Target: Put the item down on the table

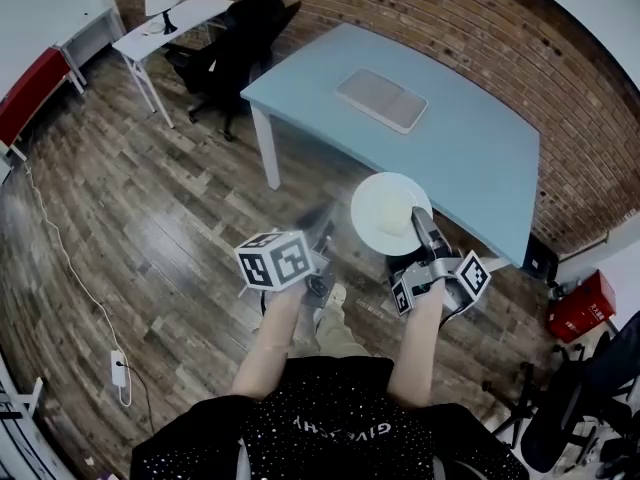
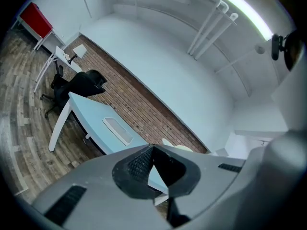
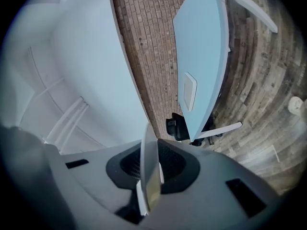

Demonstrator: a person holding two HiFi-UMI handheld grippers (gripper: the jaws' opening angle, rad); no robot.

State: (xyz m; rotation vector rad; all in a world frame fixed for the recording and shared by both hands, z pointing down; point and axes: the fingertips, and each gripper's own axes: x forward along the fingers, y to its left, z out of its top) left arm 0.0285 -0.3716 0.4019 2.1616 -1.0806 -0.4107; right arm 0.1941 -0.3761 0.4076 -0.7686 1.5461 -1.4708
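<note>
Clamping plate (image 1: pixel 388 211) in right claw (image 1: pixel 424 230).

Both my bare forearms reach forward side by side: left arm (image 1: pixel 268 346), right arm (image 1: pixel 415 353). My left gripper (image 1: pixel 318 230) points forward and somewhat up, its jaws meeting at the tips, nothing between them. My right gripper (image 1: pixel 421 224) is clamped on a plate (image 1: pixel 385 208) at the rim, edge-on between the jaws.
</note>
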